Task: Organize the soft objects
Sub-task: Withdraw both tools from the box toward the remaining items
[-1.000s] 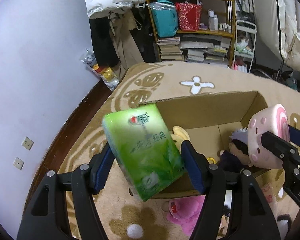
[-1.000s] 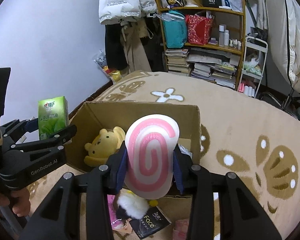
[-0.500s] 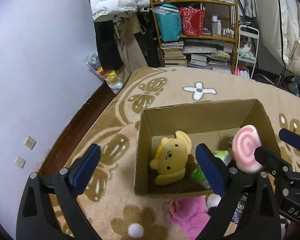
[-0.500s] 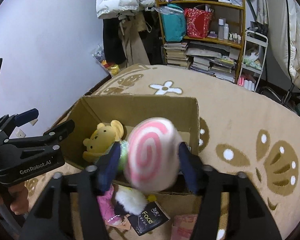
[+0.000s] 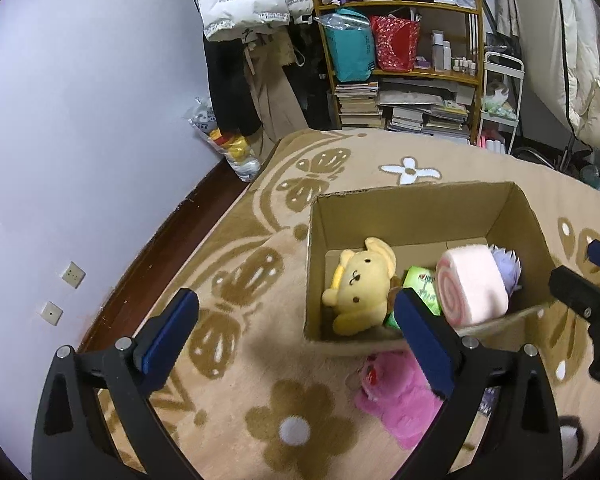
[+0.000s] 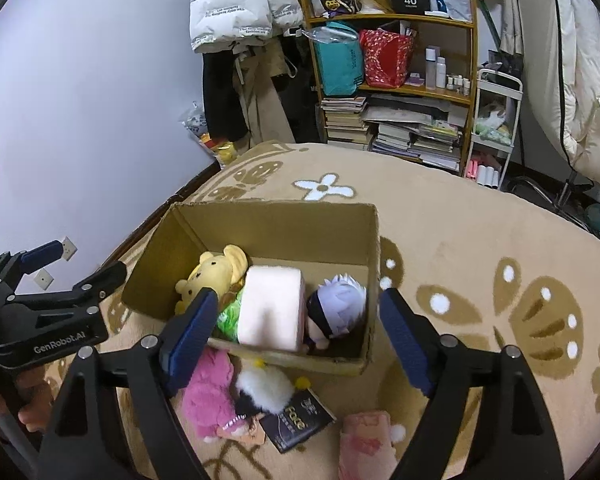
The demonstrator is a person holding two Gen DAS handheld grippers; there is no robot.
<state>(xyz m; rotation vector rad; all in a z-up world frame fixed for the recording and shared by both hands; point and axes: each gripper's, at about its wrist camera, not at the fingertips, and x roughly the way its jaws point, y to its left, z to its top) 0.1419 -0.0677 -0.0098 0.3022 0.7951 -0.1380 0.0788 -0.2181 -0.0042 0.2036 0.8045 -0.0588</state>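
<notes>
An open cardboard box [image 5: 416, 204] on the rug holds a yellow plush [image 5: 360, 280], a green tissue pack [image 5: 422, 284], a pink swirl roll cushion [image 5: 472, 284] and a lilac-haired doll [image 5: 506, 264]. My left gripper [image 5: 294, 304] hovers over the box's near left corner, its jaws opening with nothing between them. My right gripper [image 6: 298, 304] hangs above the box [image 6: 268, 216], jaws opening; the roll cushion [image 6: 272, 308] lies free below them, beside the tissue pack [image 6: 230, 318] and the doll [image 6: 338, 304]. Each gripper shows at the edge of the other's view.
In front of the box lie a pink plush [image 6: 208, 392], a white fluffy toy [image 6: 266, 390], a black packet [image 6: 296, 424] and a pale pink soft item [image 6: 364, 440]. A crowded shelf [image 6: 396, 92] and hanging coats stand behind; the wall runs along the left.
Both grippers opened and drew back a little. The green tissue pack left the left jaws and the pink roll left the right jaws; both now lie in the box.
</notes>
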